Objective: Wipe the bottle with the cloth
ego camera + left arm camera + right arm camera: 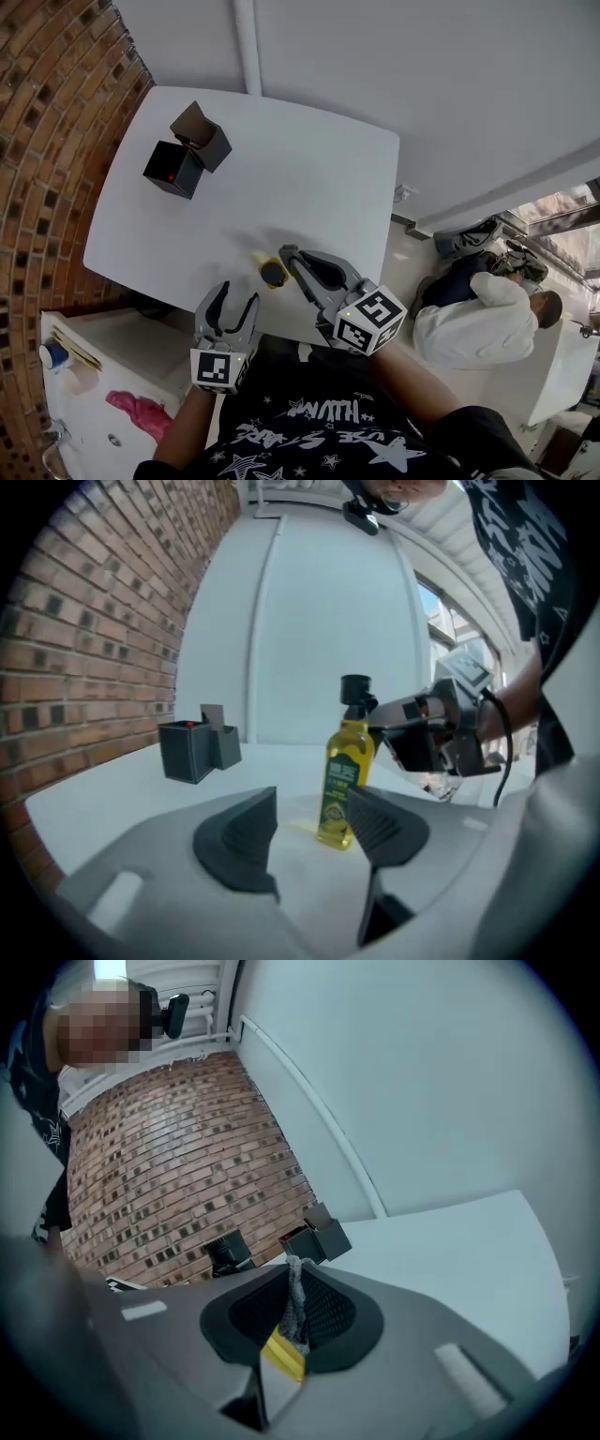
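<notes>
A yellow bottle (273, 274) with a black cap stands upright near the front edge of the white table (300, 169). In the left gripper view the bottle (344, 780) rises just beyond my left gripper (311, 810), partly behind the right finger, and the pads do not touch it. My left gripper (235, 303) is open, to the left of the bottle and nearer me. My right gripper (292, 255) is right beside the bottle, shut on a grey and yellow cloth (294, 1309) pinched between its jaws. Only the bottle's black cap (225, 1253) shows in the right gripper view.
Two black boxes (187, 155) stand at the table's far left corner, near a brick wall (47, 141). A white unit with a pink item (139, 412) is at the lower left. A person (478, 319) sits on the floor to the right.
</notes>
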Motion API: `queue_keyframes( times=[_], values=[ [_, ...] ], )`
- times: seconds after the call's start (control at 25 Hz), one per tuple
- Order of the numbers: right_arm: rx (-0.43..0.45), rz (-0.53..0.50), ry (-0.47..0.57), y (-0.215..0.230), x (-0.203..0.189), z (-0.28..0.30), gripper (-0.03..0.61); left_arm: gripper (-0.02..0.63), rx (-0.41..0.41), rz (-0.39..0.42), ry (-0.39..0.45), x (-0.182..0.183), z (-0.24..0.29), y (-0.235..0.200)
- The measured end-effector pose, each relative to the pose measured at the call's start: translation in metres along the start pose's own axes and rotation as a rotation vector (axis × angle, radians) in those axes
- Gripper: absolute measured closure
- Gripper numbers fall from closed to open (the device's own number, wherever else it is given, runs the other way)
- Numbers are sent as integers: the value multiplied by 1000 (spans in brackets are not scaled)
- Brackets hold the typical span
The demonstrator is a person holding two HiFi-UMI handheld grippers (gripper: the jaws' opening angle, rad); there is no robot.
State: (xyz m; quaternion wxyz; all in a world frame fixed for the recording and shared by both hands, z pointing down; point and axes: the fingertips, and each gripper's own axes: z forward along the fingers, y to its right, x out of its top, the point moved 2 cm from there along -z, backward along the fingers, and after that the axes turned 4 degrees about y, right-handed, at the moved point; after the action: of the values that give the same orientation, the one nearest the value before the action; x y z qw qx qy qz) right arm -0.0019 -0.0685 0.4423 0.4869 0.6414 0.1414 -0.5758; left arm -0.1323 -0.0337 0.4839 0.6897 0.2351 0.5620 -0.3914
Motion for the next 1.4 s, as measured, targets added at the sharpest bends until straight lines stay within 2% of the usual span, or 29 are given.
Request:
queue_keyframes(
  times=[0.2,0.48,0.68,1.0,1.16,1.4],
  values=[
    [26,29,-27,2,-8,7,537,430,113,-23,35,7,-3,-15],
    [35,54,-68,9,-22,14,537,454,194,-24,92,22,-2,-26],
    [23,68,-101,15,-38,15,537,507,241,-26,105,18,-9,-29],
    [1,99,-165,30,-66,21,537,509,296,-47,72,18,-20,-30],
    [-1,104,-200,35,-77,25,537,509,297,-40,76,9,-24,-30],
    [-4,89,-240,42,-91,25,537,509,325,-53,63,14,-29,-27]
  ],
)
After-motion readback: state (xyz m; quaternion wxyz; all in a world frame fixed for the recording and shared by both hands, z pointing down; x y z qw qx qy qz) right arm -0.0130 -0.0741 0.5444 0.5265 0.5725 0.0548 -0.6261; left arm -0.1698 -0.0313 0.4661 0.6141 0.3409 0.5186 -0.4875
